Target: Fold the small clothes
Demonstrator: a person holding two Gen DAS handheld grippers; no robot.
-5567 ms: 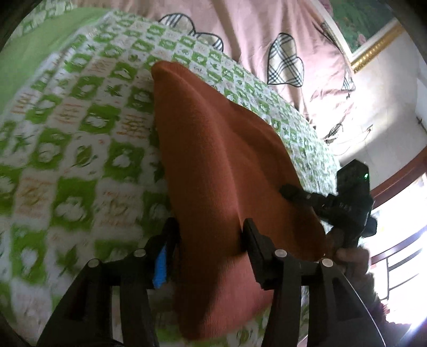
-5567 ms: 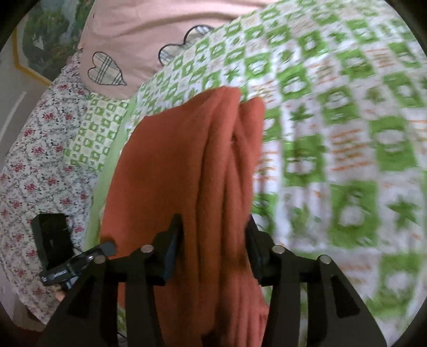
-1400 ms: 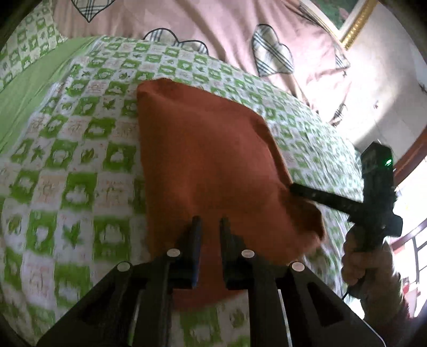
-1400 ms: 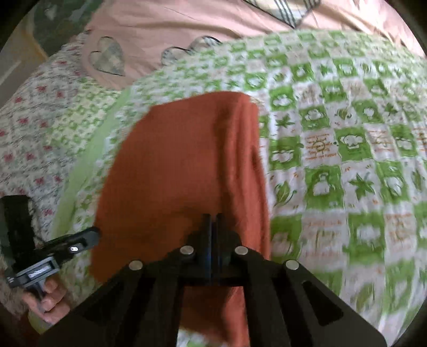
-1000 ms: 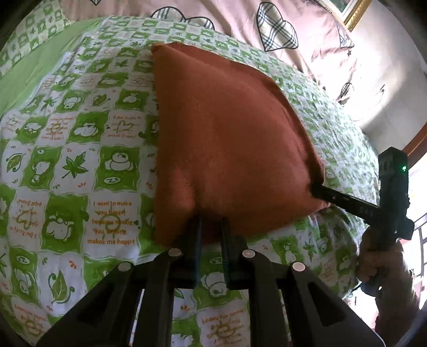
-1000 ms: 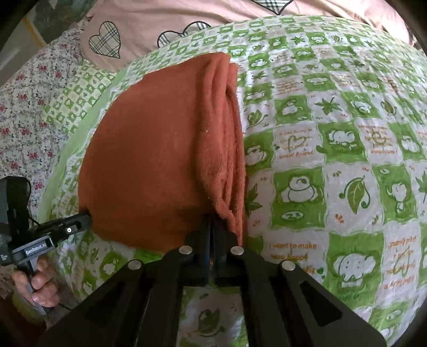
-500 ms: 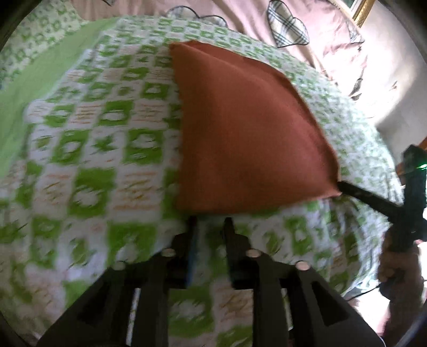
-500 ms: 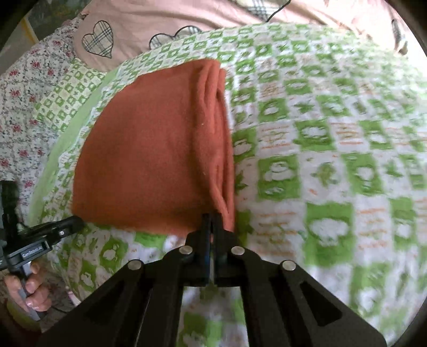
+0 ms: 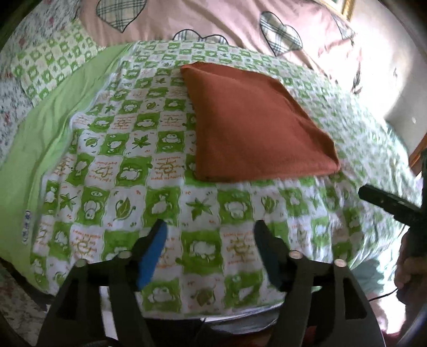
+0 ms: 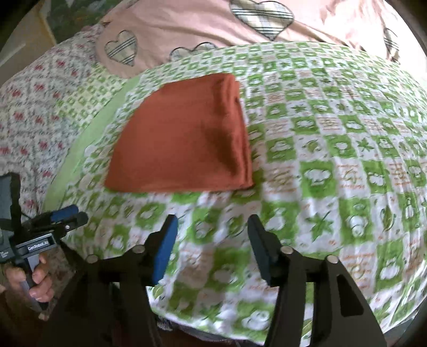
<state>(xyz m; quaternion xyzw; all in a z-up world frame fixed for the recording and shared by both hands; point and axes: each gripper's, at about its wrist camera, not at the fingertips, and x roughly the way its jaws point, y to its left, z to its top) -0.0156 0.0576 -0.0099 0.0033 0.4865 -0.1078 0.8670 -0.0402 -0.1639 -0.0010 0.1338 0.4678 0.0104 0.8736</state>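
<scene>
Cloth [image 9: 256, 128], rust-orange, lies folded into a flat, roughly four-sided packet on the green-and-white checked bedspread [image 9: 202, 208]. From the right wrist view the same cloth [image 10: 184, 144] shows stacked layered edges along its right side; its near edge is straight and lies flat on the spread.

Left gripper [image 9: 210, 229]: fingers spread wide apart, nothing between them, held over the bedspread short of the cloth's near edge, not touching it. Blue pad visible on its left finger.

Right gripper [image 10: 212, 227]: fingers likewise wide apart and empty, near the cloth's near edge but clear of it.

Each gripper appears at the edge of the other's view, with a hand [image 10: 34, 277] on the left gripper's handle.

Pink sheet with checked hearts [image 10: 186, 21] lies beyond the bedspread. Floral sheet [image 10: 32, 101] sits to the left. Plain green band [image 9: 53, 128] borders the spread's left side.

Some motion blur at the frame edges.
</scene>
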